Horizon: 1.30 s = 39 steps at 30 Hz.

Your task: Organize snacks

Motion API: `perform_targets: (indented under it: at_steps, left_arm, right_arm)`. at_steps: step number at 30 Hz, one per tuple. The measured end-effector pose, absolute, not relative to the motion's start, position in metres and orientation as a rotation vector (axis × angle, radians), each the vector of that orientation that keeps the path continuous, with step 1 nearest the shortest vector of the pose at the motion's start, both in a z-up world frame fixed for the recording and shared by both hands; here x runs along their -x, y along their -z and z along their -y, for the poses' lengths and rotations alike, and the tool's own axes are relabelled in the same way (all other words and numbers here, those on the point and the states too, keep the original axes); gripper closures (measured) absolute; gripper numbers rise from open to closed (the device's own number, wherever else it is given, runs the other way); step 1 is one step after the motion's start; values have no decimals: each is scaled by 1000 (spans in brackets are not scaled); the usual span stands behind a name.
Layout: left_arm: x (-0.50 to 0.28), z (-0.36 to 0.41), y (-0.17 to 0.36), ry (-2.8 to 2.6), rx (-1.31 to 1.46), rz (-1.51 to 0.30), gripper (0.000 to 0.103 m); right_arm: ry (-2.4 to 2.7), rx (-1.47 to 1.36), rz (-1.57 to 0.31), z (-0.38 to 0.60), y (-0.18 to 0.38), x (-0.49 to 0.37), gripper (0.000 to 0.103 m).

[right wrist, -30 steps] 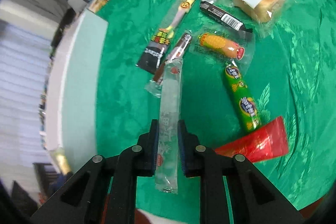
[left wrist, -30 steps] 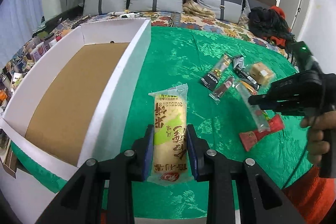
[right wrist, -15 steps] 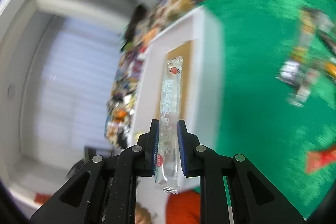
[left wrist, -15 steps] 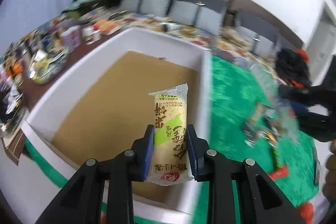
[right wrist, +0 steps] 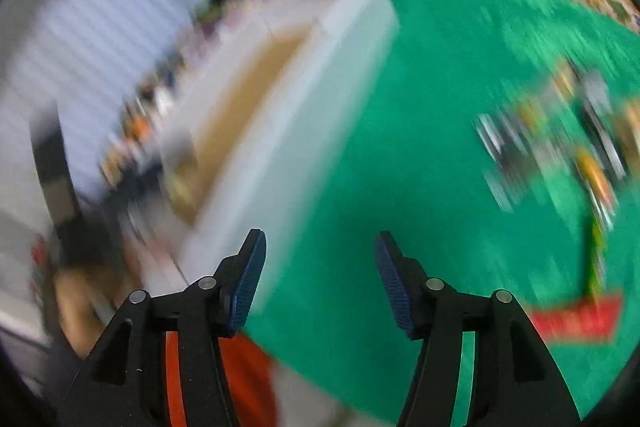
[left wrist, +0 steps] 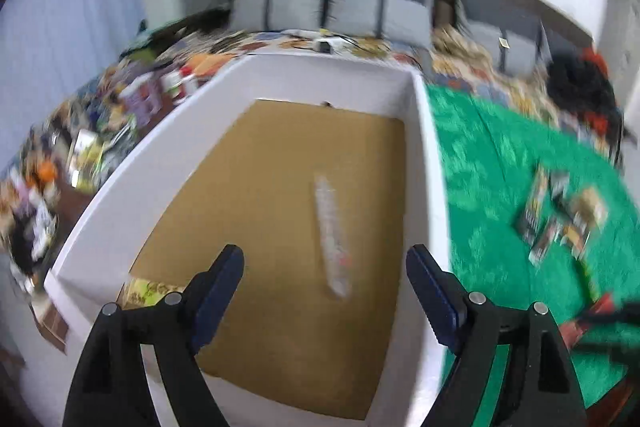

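My left gripper hangs over the white box with its jaws opening and nothing between them. The yellow-green rice cracker pack lies in the box's near left corner, partly hidden by my left finger. A long clear snack stick lies blurred on the brown floor of the box. My right gripper is over the green cloth beside the white box, jaws opening, empty. Several snacks lie blurred at the right.
A red packet lies on the cloth near my right gripper. More snacks sit on the green cloth right of the box. Cluttered items line the left side; grey cushions stand behind.
Both grippers carried their snacks left to the box and let go. The rice cracker pack and the clear stick now lie inside it. The right gripper has swung back over the cloth.
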State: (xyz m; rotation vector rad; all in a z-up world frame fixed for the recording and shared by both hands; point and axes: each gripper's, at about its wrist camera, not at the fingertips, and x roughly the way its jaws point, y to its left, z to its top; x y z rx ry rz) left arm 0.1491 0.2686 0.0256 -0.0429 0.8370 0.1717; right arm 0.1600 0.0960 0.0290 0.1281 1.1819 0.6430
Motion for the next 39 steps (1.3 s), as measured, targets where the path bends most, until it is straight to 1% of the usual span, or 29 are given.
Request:
perform_targets:
  at_steps: [3,5,7,8,9,11,13,17,18,20,22,23,24,26,29,31,33,37,39]
  left_arm:
    - [-157,-237,-18,-205,-115,-853,20]
    - [-157,-218,-17,-246,-244,-817,14]
    - [-153,-208,-16,-254,-327,-787,12]
    - [-151,-208,-16,-250,-328,-788,12]
    - [-149,-210,-17,-243,-310,-797,9]
    - [-147,-219,-18,-219,-230,-831,6]
    - [-145,-225,-18,-202,-159,-857,5]
    - [-143,-229,-20,-216,-103,-870,5]
    - [-138,-228,-24,-245,-94,-846,5]
    - [-123,-218,-39,-302,-115,-755,5]
    - [-108,-196,-55,-316,-152,-672,3]
    - [-103,-184,-61,-303,-159,-643,2]
    - [-98,-170,-67,-272,-158,-619,0]
    - [-93,-138,-72,-164,-137,-610,0]
    - [-104,-89,-51,5,-91,-718,0]
    - [-119,-65,-21,72,-57,-822,0]
    - [-135,-46,11,86,-62,-884,0]
    - [-174,-44,62,20,-18,-960,0]
    - [-188,-53,75,-25,23,-974,0]
  right_arm:
    - [-623,-102,-1327,-51,9,-120,42]
    - [-586,-92,-1405,-27,28,-111,42]
    - [-542,-74,-1436,-10,41,-118,42]
    - [-509,-76,-1430,-2,44,-126,42]
    - [-485,-93,-1417,5,47,-137,42]
    - [-441,-133,-1363,15,45,-160,42]
    - [-404,-150,-1269,20,34,-185,42]
    - [-372,-147,-1088,35,-1,-189,43]
    - [-375,-152,-1044,43,-9,-184,41]
    - [-343,-126,-927,63,-25,-161,31]
    - [-249,-68,-829,83,-35,-143,29]
    - [-199,-51,-805,99,-31,-138,29]
    - [-130,-40,-795,122,-21,-138,29]
    - [29,-19,-838,166,1,-146,29]
    - [150,-29,-902,214,26,-161,29]
    - [201,-41,-937,234,36,-176,29]
    - [214,-51,-949,246,39,-190,29]
    - [221,-88,-931,263,45,-218,27]
    - [231,-96,-919,264,47,-223,26]
